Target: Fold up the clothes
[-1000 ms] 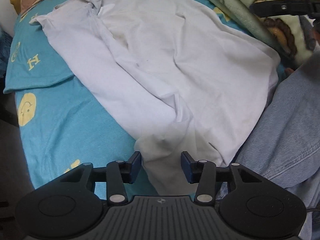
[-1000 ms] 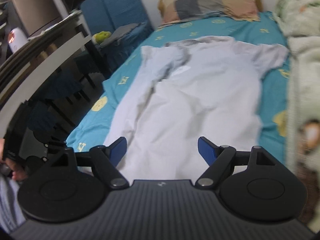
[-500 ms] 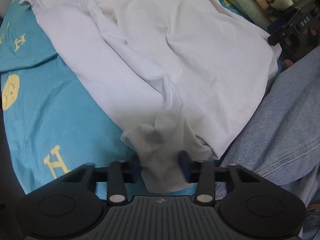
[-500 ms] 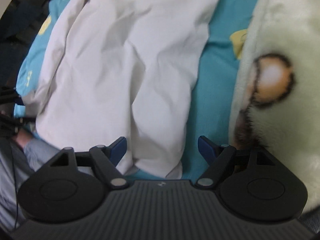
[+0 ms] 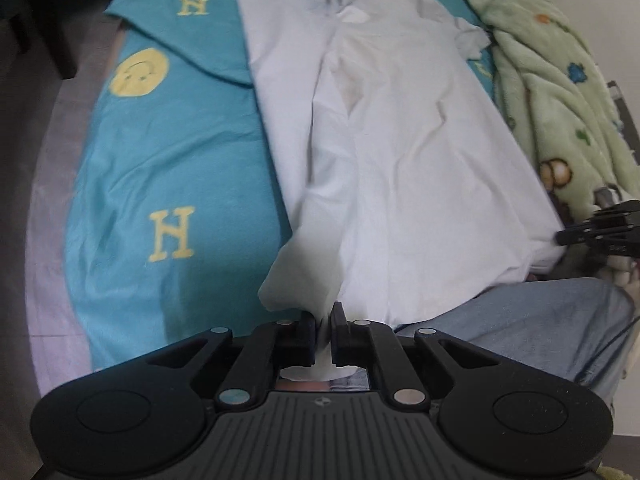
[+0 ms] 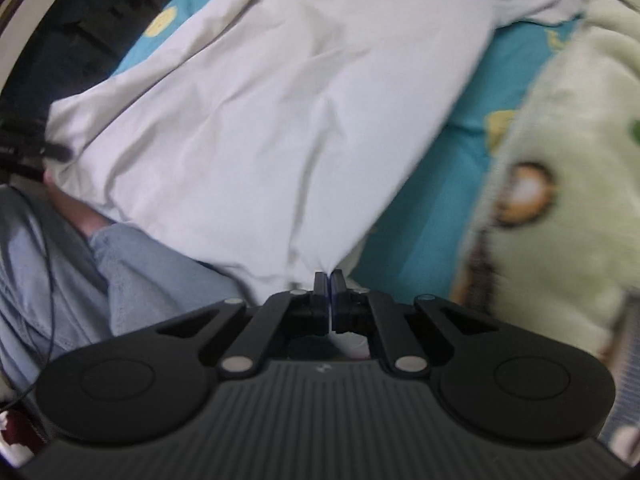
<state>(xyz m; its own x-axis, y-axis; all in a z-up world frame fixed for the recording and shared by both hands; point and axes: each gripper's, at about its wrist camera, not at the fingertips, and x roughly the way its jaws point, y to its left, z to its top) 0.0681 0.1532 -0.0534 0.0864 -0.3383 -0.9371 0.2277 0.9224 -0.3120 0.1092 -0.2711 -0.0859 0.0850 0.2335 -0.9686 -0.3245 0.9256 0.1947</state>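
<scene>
Both claws point steeply down at the bed (image 5: 168, 168). Left claw (image 5: 323, 322) and right claw (image 6: 329, 286), just closed, each pinch a shirt (image 5: 400, 160) corner.

A bedroom in a home. A bed fills both views, covered by a teal sheet (image 5: 172, 168) printed with yellow letter H shapes and yellow smiley faces. A pale green fleece blanket (image 5: 560, 92) with cartoon animal prints lies bunched along one side of the bed. A white shirt (image 5: 400, 152) is spread out on the sheet. A person's leg in blue jeans (image 5: 532, 328) rests at the bed's near edge. Bare floor (image 5: 44, 184) shows beside the bed.
</scene>
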